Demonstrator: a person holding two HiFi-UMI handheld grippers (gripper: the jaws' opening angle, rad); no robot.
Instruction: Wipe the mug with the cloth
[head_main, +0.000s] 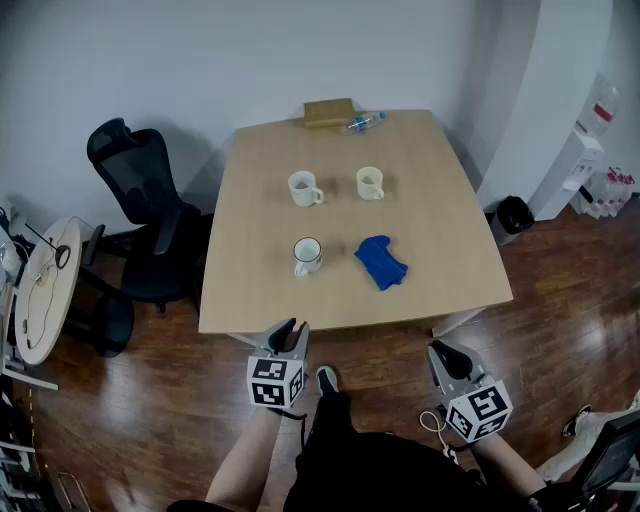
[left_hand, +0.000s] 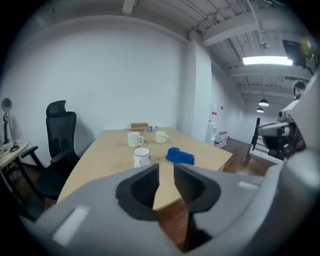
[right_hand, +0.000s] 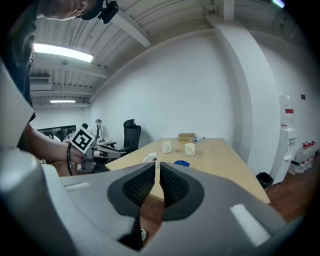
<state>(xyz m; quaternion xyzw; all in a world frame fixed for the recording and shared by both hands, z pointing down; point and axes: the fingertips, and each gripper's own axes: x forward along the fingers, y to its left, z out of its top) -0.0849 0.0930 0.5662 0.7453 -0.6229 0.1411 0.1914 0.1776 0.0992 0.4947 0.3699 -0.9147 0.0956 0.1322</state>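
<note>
While both grippers hover short of the table's (head_main: 445, 200) near edge, over the wooden floor (head_main: 170, 400), let's count: two grippers, and neither one is holding anything. On the left gripper (head_main: 291, 328) the fingers stand a little apart, a narrow slot with only tabletop showing through it. On the right gripper (head_main: 441, 350) the fingers are drawn together, barely a sliver between the pads and nothing caught there. Onto the table now: three mugs and one cloth. Closest in is the dark-rimmed mug (head_main: 307, 256), white, upright, near the front edge and ahead of the left gripper. Just to its right, near it but not touching, the blue cloth (head_main: 381, 262) lies crumpled in a heap, ahead of the gap between the two grippers. Further back, two more mugs stand side by side and apart: the white mug (head_main: 303, 188) on the left, the cream mug (head_main: 370, 183) on the right, both upright. Right at the far edge, one wooden box (head_main: 328, 112), with one plastic bottle (head_main: 361, 122) lying just beside it. Off to the left, one black office chair (head_main: 140, 215) sits by the table's side.
</note>
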